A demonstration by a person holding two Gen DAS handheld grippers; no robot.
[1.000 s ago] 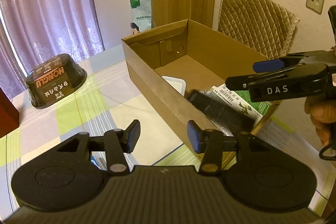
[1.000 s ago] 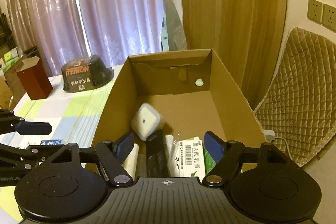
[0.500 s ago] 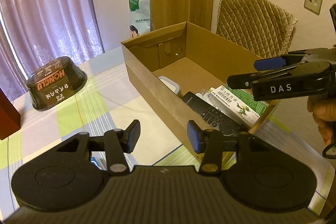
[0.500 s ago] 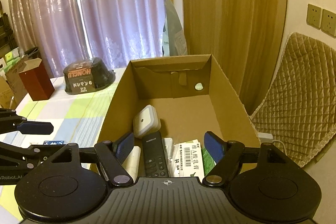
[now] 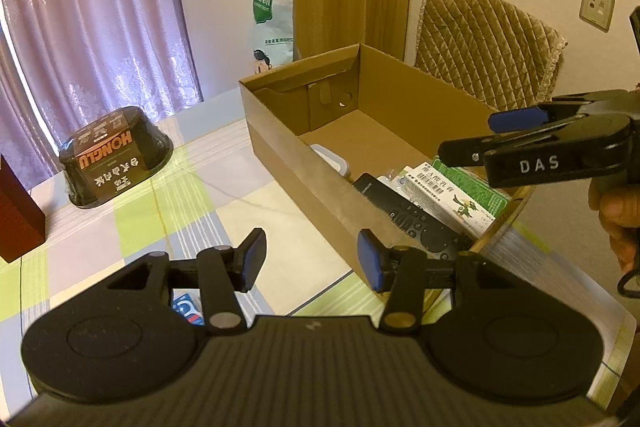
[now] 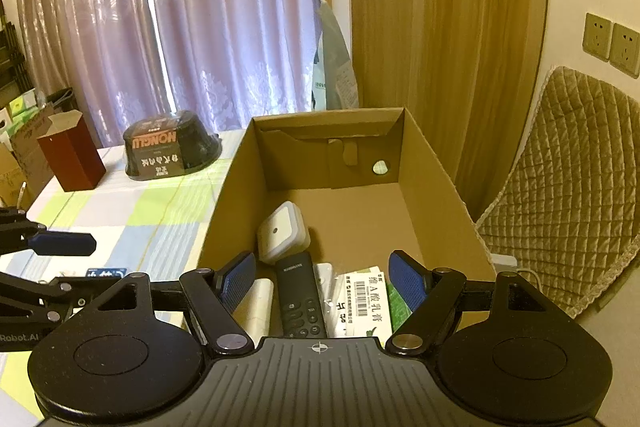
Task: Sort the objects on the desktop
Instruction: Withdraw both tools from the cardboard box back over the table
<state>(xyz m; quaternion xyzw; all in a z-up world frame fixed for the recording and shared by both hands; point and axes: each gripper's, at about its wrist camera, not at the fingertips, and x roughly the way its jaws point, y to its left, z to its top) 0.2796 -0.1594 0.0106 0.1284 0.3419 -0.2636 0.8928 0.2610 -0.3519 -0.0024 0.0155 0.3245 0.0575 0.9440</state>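
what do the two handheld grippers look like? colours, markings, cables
Both are matte black with ribbed top housings, two round discs and linkage arms ending in blue-padded fingers. The right gripper carries white "DAS" lettering on its side in the left wrist view; the left gripper shows "Robot.AI" in the right wrist view. A black cable loops below the hand holding the right one.

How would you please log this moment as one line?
left gripper: open, empty | right gripper: open, empty, above cardboard box | remote: in box
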